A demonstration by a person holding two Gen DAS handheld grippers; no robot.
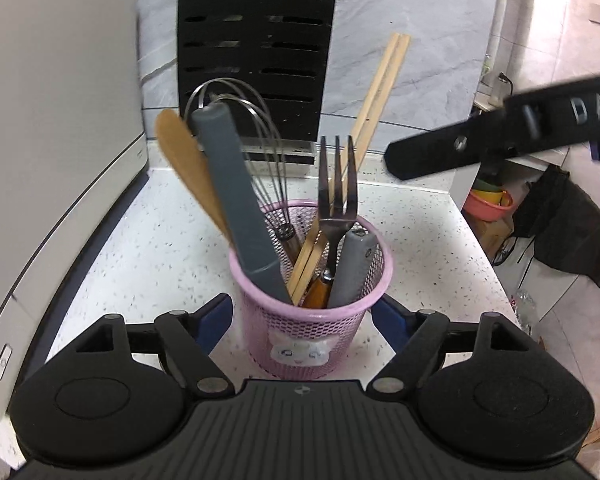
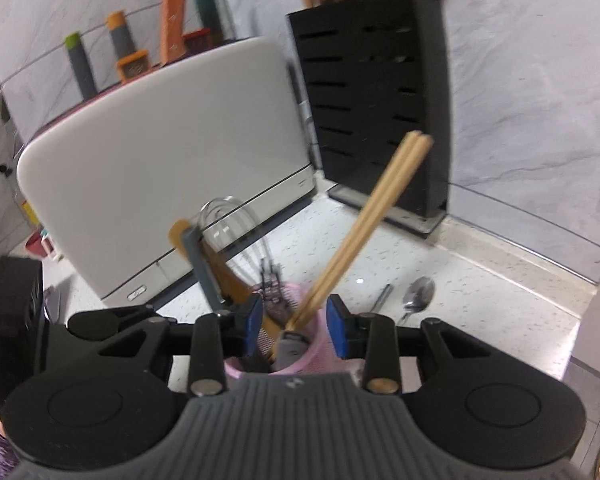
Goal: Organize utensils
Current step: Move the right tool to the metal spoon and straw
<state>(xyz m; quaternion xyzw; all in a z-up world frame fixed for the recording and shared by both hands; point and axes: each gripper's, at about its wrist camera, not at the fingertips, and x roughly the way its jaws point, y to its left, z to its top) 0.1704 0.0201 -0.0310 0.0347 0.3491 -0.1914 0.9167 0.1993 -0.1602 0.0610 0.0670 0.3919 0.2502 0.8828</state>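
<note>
A pink mesh utensil holder (image 1: 308, 328) stands on the speckled counter. It holds a fork (image 1: 337, 196), wooden chopsticks (image 1: 376, 96), a whisk (image 1: 256, 136), a wooden spatula (image 1: 184, 160) and two grey-handled tools (image 1: 236, 200). My left gripper (image 1: 302, 320) is open with its blue pads on either side of the holder. My right gripper (image 2: 296, 324) is open above the holder (image 2: 320, 344), with the chopsticks (image 2: 364, 224) rising between its pads. A spoon (image 2: 418, 296) and another metal utensil (image 2: 382, 296) lie on the counter to the right.
A white appliance (image 1: 52, 140) stands at the left. A black slotted knife block (image 1: 256, 48) stands against the marble wall behind the holder. The counter edge drops off at the right, with basins (image 1: 490, 204) on the floor beyond. The other gripper's black body (image 1: 500, 132) hangs at upper right.
</note>
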